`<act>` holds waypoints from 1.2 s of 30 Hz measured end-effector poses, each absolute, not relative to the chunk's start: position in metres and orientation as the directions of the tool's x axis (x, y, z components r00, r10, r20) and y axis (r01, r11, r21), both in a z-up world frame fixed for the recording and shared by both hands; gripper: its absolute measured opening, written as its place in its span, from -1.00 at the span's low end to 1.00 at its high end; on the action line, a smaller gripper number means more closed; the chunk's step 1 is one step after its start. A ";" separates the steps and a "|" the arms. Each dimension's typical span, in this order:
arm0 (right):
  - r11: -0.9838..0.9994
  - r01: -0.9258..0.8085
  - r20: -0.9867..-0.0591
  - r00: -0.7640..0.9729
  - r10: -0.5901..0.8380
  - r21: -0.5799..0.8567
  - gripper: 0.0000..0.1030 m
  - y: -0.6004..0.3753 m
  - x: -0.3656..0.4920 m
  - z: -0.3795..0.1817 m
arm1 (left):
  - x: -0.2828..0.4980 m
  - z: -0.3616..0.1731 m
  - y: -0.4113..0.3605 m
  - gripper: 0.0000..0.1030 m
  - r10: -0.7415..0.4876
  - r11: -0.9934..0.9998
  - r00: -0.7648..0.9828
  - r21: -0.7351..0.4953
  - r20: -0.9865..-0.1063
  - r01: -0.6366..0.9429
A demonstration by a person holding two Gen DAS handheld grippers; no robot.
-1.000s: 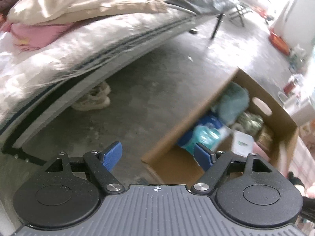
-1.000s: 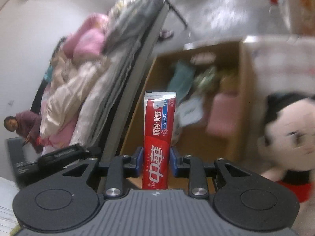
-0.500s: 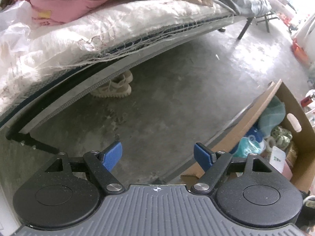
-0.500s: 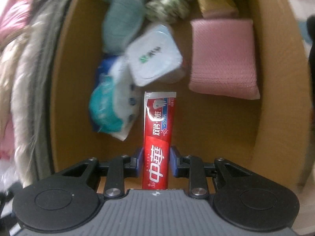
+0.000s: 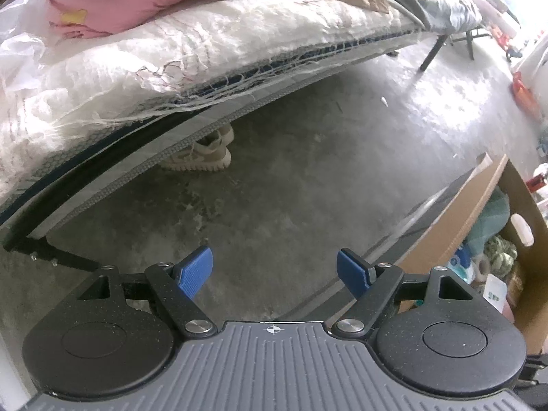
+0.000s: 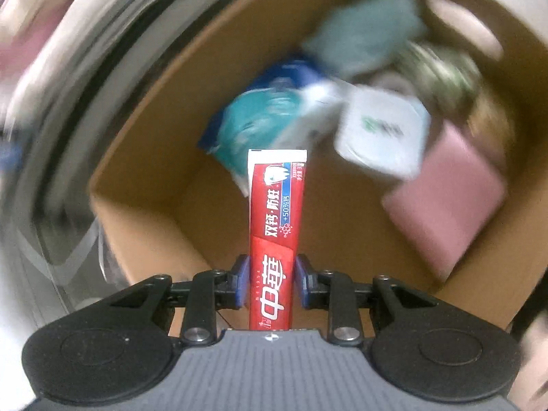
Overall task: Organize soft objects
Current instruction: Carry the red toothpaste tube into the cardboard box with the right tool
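Observation:
My right gripper [image 6: 272, 281] is shut on a red toothpaste tube [image 6: 275, 236] and holds it upright over the open cardboard box [image 6: 137, 205]. Inside the box lie a teal and blue pack [image 6: 260, 120], a white wipes pack [image 6: 382, 133], a pink pad [image 6: 445, 198] and a green cloth [image 6: 363, 37]. The right wrist view is blurred by motion. My left gripper [image 5: 274, 270] is open and empty above the concrete floor; the box [image 5: 455, 219] shows at its right edge.
A bed with a white mattress [image 5: 171, 54] and piled bedding [image 5: 102, 10] fills the upper left of the left wrist view. A pair of beige sneakers [image 5: 202, 152] sits under the bed edge. A bed leg [image 5: 433, 51] stands farther back.
The right gripper with the toothpaste tube has shifted and tilted over the box, now seen at an angle. The left gripper has swung further left toward the bed.

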State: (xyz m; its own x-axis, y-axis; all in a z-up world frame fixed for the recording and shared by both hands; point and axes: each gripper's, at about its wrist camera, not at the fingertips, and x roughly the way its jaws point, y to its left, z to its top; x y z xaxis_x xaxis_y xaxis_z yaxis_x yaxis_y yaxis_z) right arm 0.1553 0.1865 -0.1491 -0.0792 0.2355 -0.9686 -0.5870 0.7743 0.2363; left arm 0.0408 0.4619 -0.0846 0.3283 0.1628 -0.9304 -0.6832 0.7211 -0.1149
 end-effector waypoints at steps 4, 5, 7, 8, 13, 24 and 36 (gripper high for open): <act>0.532 -0.818 -0.975 -0.157 0.157 0.218 -0.41 0.214 0.143 -0.146 | 0.037 -0.086 0.471 0.56 0.166 0.715 0.325 -0.114 -0.931 -0.690; 0.477 -0.849 -0.973 -0.183 0.140 0.228 -0.41 0.220 0.138 -0.149 | 0.036 -0.087 0.473 0.56 0.164 0.712 0.325 -0.116 -0.931 -0.692; 0.386 -0.892 -0.972 -0.208 0.110 0.235 -0.41 0.229 0.129 -0.155 | 0.035 -0.089 0.477 0.56 0.161 0.706 0.324 -0.120 -0.932 -0.698; 0.347 -0.912 -0.975 -0.198 0.102 0.221 -0.41 0.235 0.124 -0.159 | 0.034 -0.090 0.478 0.56 0.160 0.705 0.320 -0.119 -0.934 -0.700; 0.285 -0.924 -0.966 -0.236 0.107 0.257 -0.37 0.263 0.122 -0.194 | 0.031 -0.094 0.482 0.56 0.153 0.695 0.310 -0.121 -0.938 -0.709; 0.445 -0.806 -0.919 -0.313 0.240 0.391 -0.29 0.239 0.178 -0.195 | 0.034 -0.099 0.480 0.56 0.129 0.691 0.314 -0.142 -0.940 -0.708; 0.616 -0.556 -0.830 -0.377 0.412 0.558 -0.30 0.215 0.188 -0.229 | 0.041 -0.101 0.471 0.56 0.124 0.707 0.312 -0.137 -0.942 -0.694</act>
State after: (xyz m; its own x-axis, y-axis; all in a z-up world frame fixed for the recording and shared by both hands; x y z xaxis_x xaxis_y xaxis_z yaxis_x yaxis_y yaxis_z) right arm 0.1879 0.2155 -0.2287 -0.3768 0.4119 -0.8297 -0.5559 0.6160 0.5582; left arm 0.0414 0.4708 -0.1011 0.3122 0.1240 -0.9419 -0.6939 0.7069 -0.1369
